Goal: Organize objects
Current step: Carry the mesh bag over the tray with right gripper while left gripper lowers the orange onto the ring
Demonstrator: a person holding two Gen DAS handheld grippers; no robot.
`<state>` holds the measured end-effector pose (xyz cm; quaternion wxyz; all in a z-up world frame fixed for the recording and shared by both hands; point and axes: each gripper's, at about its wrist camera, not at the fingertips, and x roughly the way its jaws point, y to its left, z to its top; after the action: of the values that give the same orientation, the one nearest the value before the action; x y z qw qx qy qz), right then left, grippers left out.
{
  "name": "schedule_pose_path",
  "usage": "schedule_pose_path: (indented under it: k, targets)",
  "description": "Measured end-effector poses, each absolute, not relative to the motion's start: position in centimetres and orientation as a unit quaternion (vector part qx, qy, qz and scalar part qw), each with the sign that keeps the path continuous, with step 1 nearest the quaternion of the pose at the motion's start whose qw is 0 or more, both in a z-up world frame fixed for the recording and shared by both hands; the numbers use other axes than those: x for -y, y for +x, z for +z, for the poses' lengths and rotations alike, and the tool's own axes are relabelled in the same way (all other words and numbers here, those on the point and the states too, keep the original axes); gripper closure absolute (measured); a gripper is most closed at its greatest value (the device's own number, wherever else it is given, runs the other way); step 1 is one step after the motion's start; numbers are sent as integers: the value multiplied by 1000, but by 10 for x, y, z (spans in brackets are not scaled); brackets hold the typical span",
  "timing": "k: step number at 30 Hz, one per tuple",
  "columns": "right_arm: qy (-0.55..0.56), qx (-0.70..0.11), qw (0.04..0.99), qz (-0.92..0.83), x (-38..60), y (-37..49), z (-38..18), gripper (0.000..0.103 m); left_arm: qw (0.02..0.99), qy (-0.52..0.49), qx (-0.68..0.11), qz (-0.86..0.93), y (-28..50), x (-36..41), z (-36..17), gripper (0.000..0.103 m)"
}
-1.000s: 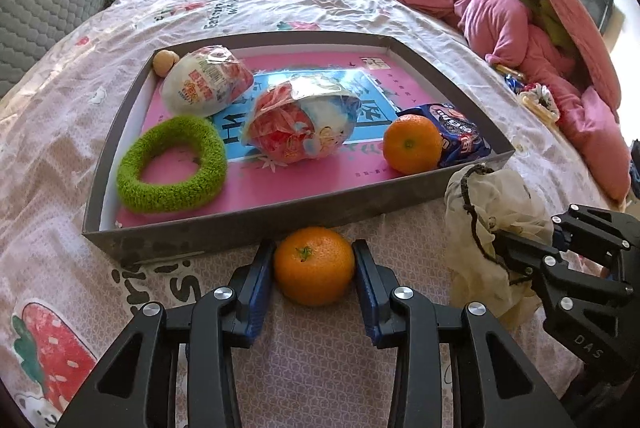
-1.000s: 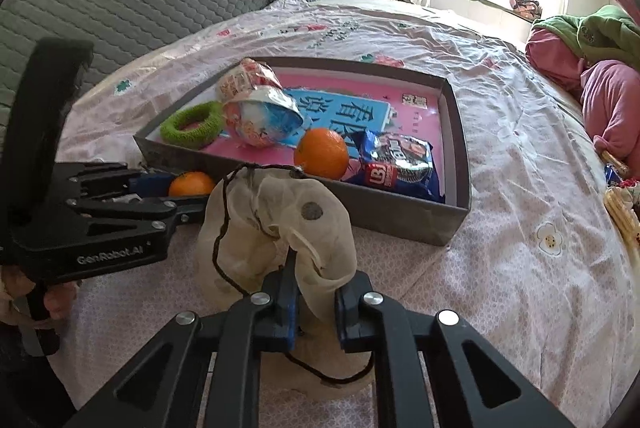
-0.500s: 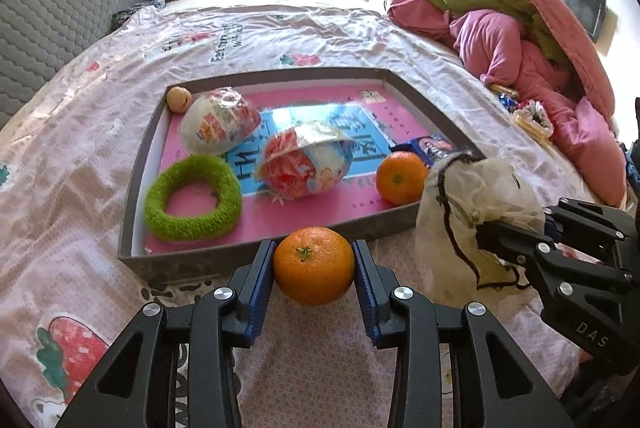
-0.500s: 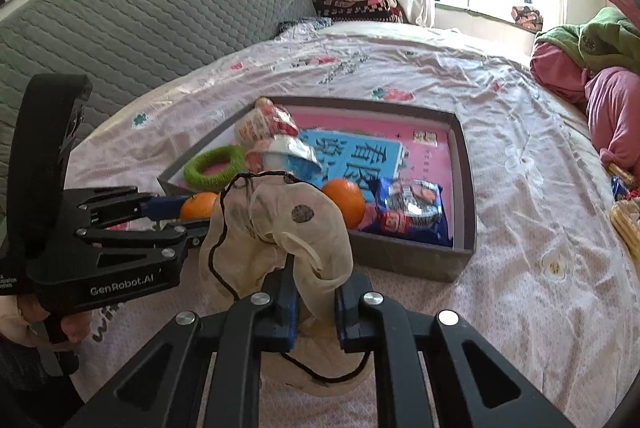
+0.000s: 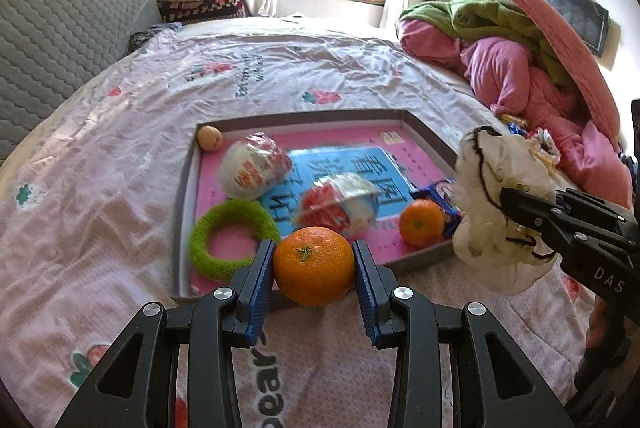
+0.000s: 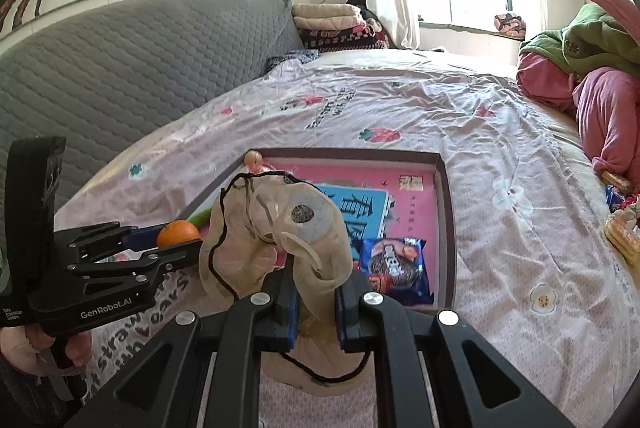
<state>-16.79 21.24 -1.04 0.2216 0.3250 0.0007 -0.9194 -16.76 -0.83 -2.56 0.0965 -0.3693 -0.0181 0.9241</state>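
My left gripper [image 5: 314, 274] is shut on an orange mandarin [image 5: 314, 271], held in the air above the near edge of the grey tray [image 5: 320, 116]. The same mandarin [image 6: 178, 233] shows in the right wrist view between the left gripper's fingers [image 6: 140, 240]. My right gripper [image 6: 316, 302] is shut on a beige drawstring pouch [image 6: 276, 240], lifted off the bed, its black cord hanging loose. In the left wrist view the pouch [image 5: 496, 184] hangs to the right of the tray.
The tray holds a green fuzzy ring [image 5: 232, 238], two wrapped snack bags [image 5: 256, 170], a second mandarin [image 5: 422, 223], a blue cookie pack [image 6: 394, 266] and a small pale fruit [image 5: 209, 137]. Pink and green bedding [image 5: 520, 68] is piled right. A grey headboard [image 6: 120, 68] stands left.
Both grippers have risen off the bed, the left carrying the mandarin, the right carrying the pouch. The tray now sits lower and farther in both views.
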Motion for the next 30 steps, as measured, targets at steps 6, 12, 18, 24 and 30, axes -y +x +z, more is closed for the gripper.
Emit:
schedule_pose_path:
  k: [6,12,18,24,30]
  targets:
    - [310,8,213,-926,-217,-174,-4,89,79,-349,35,933,-178,28,-8,64]
    - [295,17,208,-932,-223,-182,3,89,67,-346,45,935,-190,43,-1,64]
    - [281,16,207,-937,-221,-187,10,89,64,-342,34,937,-197,39,-3,64]
    - [274,17,202,-940,-222,-193,12,89,63,-335,26,940,-206,34,-5,64]
    - [284,18,194,-939,-223,-200,6,88,52,-348,30,936,-216,39,-15,64]
